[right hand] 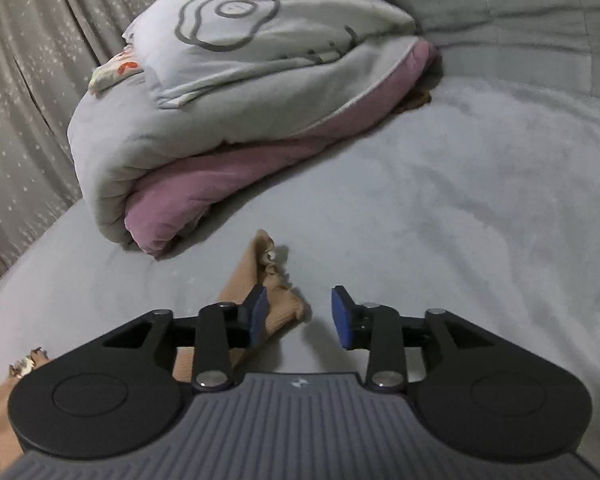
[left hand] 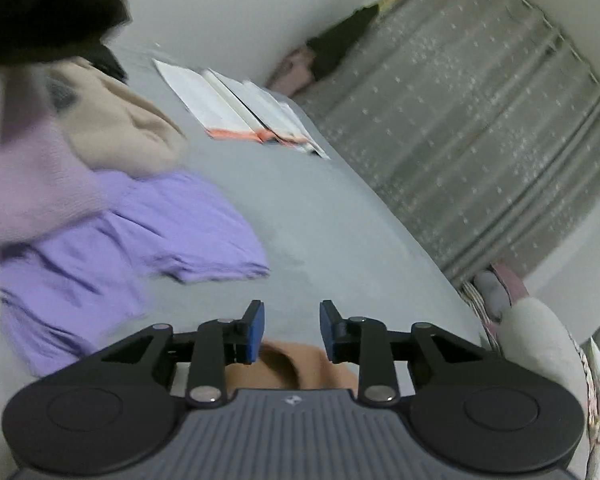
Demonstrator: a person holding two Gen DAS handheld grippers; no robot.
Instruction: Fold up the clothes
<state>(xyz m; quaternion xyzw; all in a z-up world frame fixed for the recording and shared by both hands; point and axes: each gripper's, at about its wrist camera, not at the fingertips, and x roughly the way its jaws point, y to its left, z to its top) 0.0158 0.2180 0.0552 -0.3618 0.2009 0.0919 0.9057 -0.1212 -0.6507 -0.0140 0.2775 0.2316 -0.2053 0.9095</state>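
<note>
A tan garment (right hand: 278,304) lies on the grey bed sheet (right hand: 440,208), one ruffled corner reaching forward past my right gripper's left finger. My right gripper (right hand: 299,316) is open just above it, nothing held. In the left wrist view my left gripper (left hand: 292,330) is open too, with a fold of the same tan garment (left hand: 296,364) showing low between its fingers, close to the gripper body. A purple garment (left hand: 148,232) lies flat to the left, with a beige garment (left hand: 128,128) and a pale pink cloth (left hand: 24,184) beyond it.
A folded grey and pink quilt (right hand: 236,112) is heaped at the back left of the bed. An open book (left hand: 240,108) lies on the sheet (left hand: 340,216) near the wall. A grey starred curtain (left hand: 480,128) hangs beside the bed. Dark clothing (left hand: 40,4) is at top left.
</note>
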